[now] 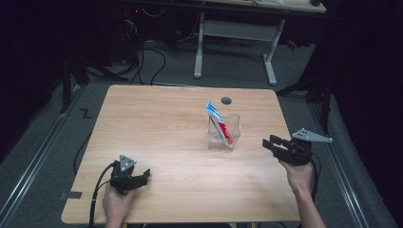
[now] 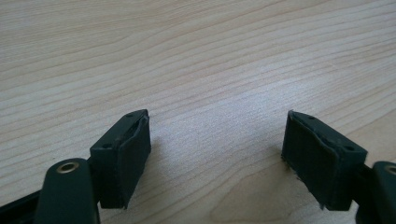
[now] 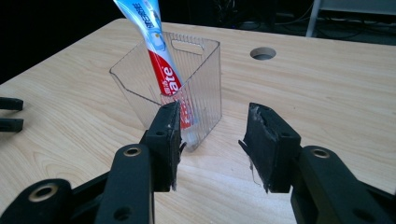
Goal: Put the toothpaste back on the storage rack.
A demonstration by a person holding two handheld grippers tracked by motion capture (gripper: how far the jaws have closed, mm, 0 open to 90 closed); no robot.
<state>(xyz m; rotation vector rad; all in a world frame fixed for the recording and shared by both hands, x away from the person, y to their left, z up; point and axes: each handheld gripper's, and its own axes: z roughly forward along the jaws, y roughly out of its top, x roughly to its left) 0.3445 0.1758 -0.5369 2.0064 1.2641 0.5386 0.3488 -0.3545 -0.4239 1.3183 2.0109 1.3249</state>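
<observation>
In the high view, nearest the camera, the left gripper [image 1: 138, 179] rests on the pale wooden table [image 1: 166, 137], well apart from the clear ribbed plastic box [image 1: 224, 132] right of centre. In that box a red, white and blue toothpaste tube [image 1: 217, 118] stands tilted. The right gripper [image 1: 272, 144] hovers near the box, aimed at it.

In the left gripper view, the jaws stand wide over bare wood.

In the right gripper view, the jaws are half open with nothing between them. The tube [image 3: 156, 51] looks light, soft and slippery; it is probably best pinched near its flat crimped top, above the brittle-looking box rim [image 3: 187, 39].
</observation>
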